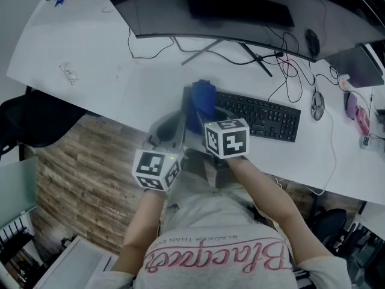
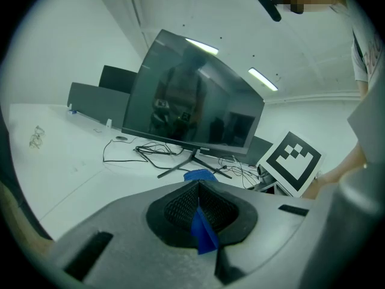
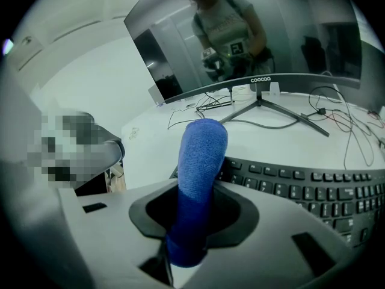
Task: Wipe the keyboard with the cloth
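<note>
Two sets of jaws are clenched on the blue cloth: the right gripper on a thick roll, the left gripper on a thin corner, likely to spread it. It sits mid-frame at the left end of the keyboard on the worktop.

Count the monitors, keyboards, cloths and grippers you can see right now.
monitor: 1
keyboard: 1
cloth: 1
grippers: 2, left gripper and right gripper, fingers of both shut on the cloth
Total: 5
</note>
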A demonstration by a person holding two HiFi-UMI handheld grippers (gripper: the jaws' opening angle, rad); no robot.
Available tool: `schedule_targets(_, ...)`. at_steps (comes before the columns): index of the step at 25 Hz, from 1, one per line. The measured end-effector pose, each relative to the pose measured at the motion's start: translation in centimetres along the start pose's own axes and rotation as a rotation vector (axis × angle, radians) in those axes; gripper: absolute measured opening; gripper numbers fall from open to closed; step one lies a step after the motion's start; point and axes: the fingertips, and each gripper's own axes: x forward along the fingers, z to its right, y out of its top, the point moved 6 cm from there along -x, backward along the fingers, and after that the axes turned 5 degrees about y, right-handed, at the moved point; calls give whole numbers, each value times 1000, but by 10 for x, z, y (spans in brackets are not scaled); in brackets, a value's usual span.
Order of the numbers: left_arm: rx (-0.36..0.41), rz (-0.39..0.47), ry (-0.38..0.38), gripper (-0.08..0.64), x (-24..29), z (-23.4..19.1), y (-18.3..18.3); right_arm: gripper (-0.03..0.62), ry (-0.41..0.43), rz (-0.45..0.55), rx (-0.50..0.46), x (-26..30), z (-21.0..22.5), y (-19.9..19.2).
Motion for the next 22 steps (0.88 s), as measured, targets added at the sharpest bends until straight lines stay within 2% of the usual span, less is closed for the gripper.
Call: schedule_targets(22,5,-42,24,5,26,52,-14,104,4,-17,-6,-35,45,-11)
